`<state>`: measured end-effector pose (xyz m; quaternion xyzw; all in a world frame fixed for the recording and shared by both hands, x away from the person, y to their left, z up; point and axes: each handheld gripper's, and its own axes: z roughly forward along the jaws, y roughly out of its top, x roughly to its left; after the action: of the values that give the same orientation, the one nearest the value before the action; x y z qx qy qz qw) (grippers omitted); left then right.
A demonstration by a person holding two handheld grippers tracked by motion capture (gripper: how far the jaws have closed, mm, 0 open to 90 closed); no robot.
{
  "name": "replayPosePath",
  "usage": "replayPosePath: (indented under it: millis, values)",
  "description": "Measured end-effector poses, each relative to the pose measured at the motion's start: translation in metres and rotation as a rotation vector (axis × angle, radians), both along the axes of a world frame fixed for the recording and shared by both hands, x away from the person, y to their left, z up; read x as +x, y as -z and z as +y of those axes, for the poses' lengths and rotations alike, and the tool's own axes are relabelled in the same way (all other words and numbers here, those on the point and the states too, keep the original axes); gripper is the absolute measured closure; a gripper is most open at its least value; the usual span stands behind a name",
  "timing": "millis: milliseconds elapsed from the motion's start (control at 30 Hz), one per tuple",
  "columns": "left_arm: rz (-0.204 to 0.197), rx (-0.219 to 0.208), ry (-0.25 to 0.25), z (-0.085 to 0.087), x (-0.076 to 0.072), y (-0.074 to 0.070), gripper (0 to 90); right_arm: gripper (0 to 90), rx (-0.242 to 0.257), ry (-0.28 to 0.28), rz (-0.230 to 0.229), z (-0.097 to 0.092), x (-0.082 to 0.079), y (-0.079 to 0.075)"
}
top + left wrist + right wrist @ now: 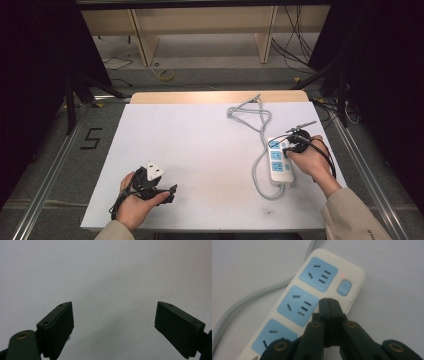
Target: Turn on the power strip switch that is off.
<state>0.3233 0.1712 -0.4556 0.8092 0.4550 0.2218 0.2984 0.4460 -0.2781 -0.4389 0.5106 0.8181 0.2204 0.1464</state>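
A white power strip with three blue sockets lies at the table's right, and its grey cable loops off toward the far edge. My right gripper is shut with nothing between its jaws. Its tips rest over the strip's white edge, beside the middle socket and just short of the blue switch. A small red light glows by the switch. My left gripper lies at the near left over bare table, open and holding nothing.
The white table top ends in a wooden strip at the far edge. Beyond it are wooden shelf legs and loose cables on the floor. A "5" mark is on the floor at left.
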Motion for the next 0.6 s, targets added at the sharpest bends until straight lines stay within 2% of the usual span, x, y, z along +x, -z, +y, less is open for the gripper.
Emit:
replayPosePath:
  millis: [600]
  values:
    - [-0.002, 0.002, 0.000, -0.0007, -0.0003, 0.0001, 15.2, 90.0, 0.010, 0.007, 0.021, -0.0005, 0.0021, -0.0003]
